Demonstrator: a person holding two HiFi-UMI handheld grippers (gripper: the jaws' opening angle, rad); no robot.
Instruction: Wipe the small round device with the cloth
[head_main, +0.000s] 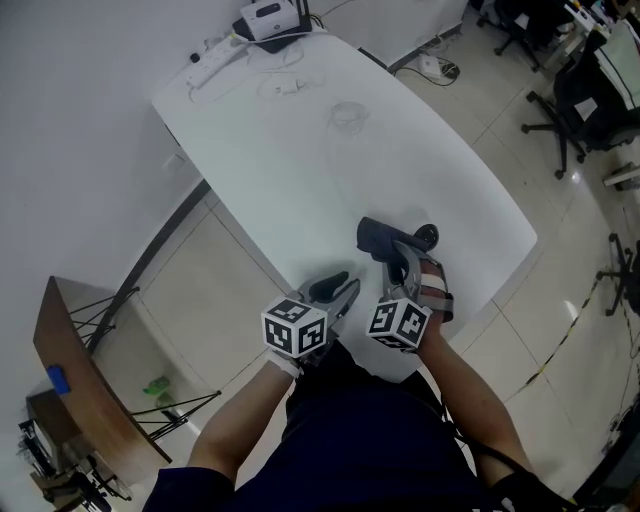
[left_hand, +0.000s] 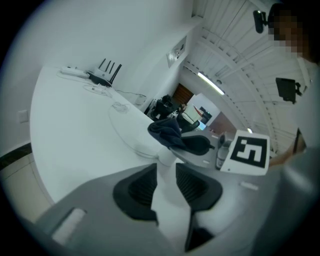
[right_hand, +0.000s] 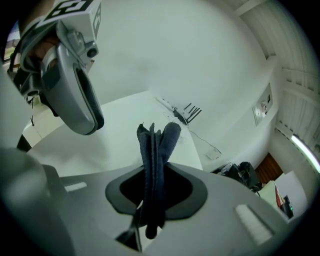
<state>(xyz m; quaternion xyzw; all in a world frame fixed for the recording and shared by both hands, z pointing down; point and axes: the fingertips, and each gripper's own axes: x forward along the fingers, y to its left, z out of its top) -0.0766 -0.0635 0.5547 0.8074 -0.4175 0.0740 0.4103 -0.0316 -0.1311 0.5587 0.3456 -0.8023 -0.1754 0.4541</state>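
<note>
Left hand-held gripper: jaws part closed. A bright white, rounded piece fills the gap between them and meets both dark ribbed pads. This looks to be the small round device, seen edge-on and held. Its far end pokes out just past the jaw tips. In the head view it can't be told from the white table.

Right hand-held gripper: jaws clamped on the cloth. The cloth is dark blue and bunched into upright folds. Most of it stands out beyond the pads, and a short tail hangs on the near side.

The two grippers are side by side at the near edge of the table. Each marker cube faces up toward the head camera. The right one reaches a little further over the tabletop. From the left gripper view, the cloth sits just beyond the device's far end and very near it. Contact can't be confirmed.

Table: white, with rounded corners, mostly bare in the middle. At the far end there is a router with antennas, a white power strip beside it, and thin cables trailing across the surface.

Surroundings: pale tiled floor, black office chairs to the upper right, and a brown wooden board to the lower left.
</note>
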